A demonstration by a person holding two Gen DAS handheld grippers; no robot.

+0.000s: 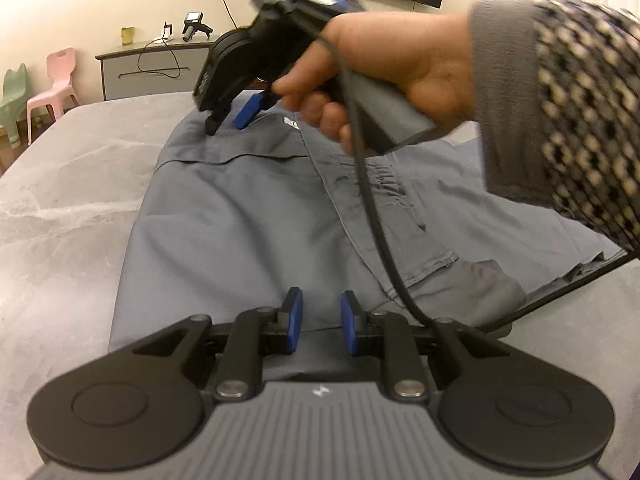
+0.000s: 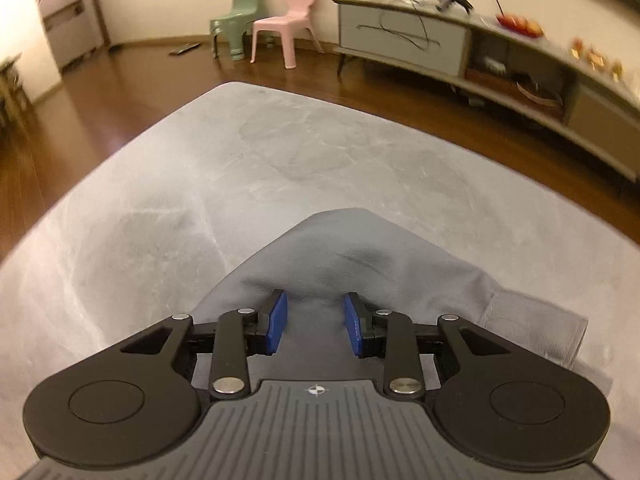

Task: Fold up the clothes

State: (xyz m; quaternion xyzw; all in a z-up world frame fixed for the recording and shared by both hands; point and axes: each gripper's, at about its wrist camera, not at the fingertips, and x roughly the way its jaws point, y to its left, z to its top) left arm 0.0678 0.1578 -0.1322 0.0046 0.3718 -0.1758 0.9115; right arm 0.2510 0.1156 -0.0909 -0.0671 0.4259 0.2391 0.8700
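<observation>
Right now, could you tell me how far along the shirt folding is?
Early. Done: the grey shirt lies spread on the table. In hand: the right gripper is at its collar and the left gripper at the hem, both open. No fold shows yet.

Both fisheye views are being lit by warm, dim indoor light, edges are being bent and vignetted, and the moving hand (image 1: pixel 400 64) is being blurred

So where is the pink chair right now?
The pink chair stands on the wooden floor by the far wall, past the grey table. In the right wrist view it is top centre, between the green chair and the long grey cabinet.
</observation>
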